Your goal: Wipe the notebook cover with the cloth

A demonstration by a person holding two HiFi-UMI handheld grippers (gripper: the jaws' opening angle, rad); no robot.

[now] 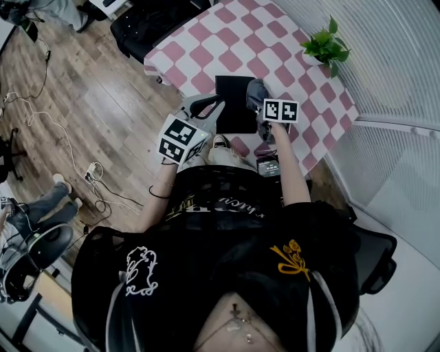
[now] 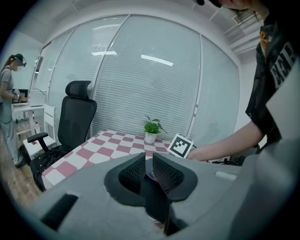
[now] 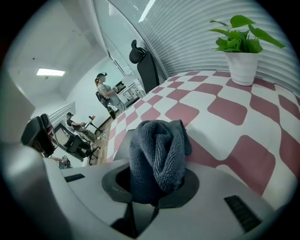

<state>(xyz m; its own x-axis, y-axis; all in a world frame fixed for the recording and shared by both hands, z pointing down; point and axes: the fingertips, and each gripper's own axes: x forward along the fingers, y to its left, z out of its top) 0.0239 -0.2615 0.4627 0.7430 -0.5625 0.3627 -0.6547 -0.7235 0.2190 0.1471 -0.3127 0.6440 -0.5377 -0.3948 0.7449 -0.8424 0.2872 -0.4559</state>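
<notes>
A black notebook (image 1: 234,103) lies flat on the pink-and-white checked table (image 1: 206,55). My left gripper (image 1: 212,105) is at the notebook's left edge. In the left gripper view its jaws (image 2: 149,161) stand nearly together with the dark notebook (image 2: 157,201) between them. My right gripper (image 1: 260,103) is at the notebook's right edge, shut on a grey-blue cloth (image 1: 257,91). In the right gripper view the bunched cloth (image 3: 157,150) fills the jaws and hides the fingertips. A strip of notebook (image 3: 121,144) shows just left of the cloth.
A potted plant (image 1: 326,45) stands at the table's far right corner. A black office chair (image 1: 148,20) is beyond the table's left end. Cables (image 1: 89,172) lie on the wooden floor at the left. A seated person's legs (image 1: 41,203) show at the far left.
</notes>
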